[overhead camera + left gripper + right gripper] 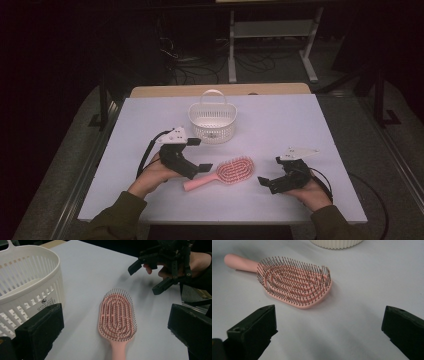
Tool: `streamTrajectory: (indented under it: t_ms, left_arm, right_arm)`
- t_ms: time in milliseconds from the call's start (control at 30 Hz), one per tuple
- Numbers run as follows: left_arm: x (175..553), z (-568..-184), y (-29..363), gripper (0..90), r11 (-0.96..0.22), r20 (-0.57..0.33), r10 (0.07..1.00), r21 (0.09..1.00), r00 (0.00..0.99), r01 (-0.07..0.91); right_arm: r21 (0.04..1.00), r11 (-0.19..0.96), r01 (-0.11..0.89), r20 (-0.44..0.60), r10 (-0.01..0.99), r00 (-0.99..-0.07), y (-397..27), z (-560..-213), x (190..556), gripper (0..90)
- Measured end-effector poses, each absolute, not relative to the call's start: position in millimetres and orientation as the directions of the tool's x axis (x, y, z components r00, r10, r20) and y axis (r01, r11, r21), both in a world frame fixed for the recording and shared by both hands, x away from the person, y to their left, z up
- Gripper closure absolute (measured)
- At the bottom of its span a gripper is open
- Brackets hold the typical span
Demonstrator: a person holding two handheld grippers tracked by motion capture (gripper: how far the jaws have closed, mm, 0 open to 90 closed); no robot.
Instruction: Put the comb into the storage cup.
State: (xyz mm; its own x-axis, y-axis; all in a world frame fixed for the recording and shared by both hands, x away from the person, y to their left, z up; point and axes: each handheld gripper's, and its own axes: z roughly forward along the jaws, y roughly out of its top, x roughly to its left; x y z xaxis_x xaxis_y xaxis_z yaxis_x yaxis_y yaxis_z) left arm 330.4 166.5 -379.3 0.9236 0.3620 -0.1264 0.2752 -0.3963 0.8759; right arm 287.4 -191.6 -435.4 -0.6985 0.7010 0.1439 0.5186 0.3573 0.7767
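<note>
A pink hairbrush (222, 173) lies bristles up on the white table (280, 125), handle toward the left. My left gripper (200, 154) hovers open just over the handle end; in the left gripper view the brush (117, 315) lies between and beyond its black fingers (40, 330). My right gripper (270, 171) is open to the right of the brush head, a short gap away, and nothing is between its jaws. In the right gripper view the brush (294, 285) lies ahead, beyond the wide-apart fingers (254, 330). The right gripper (146, 278) also appears in the left gripper view.
A white slatted basket (212, 120) with a handle stands behind the brush, near the table's middle back; its wall (30, 290) is close to my left gripper. The basket's base (337, 243) lies past the brush. Dark floor, cables and a white stand surround the table.
</note>
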Motion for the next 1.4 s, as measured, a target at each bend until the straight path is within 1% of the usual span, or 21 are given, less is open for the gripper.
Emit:
streamTrajectory:
  t_ms: [767,1400]
  left_arm:
    - [338.2,-377.4,140.2,0.0,-0.411,-0.129,0.329,0.873,0.935,0.265]
    - [343.8,-376.1,123.6,0.0,-0.432,-0.112,0.318,0.867,0.941,0.249]
  right_arm:
    - [0.779,0.353,0.519,0.147,0.701,-0.698,-192.0,-435.1,287.3,0.0]
    - [0.779,0.357,0.515,0.143,0.699,-0.701,-191.7,-434.9,286.7,0.0]
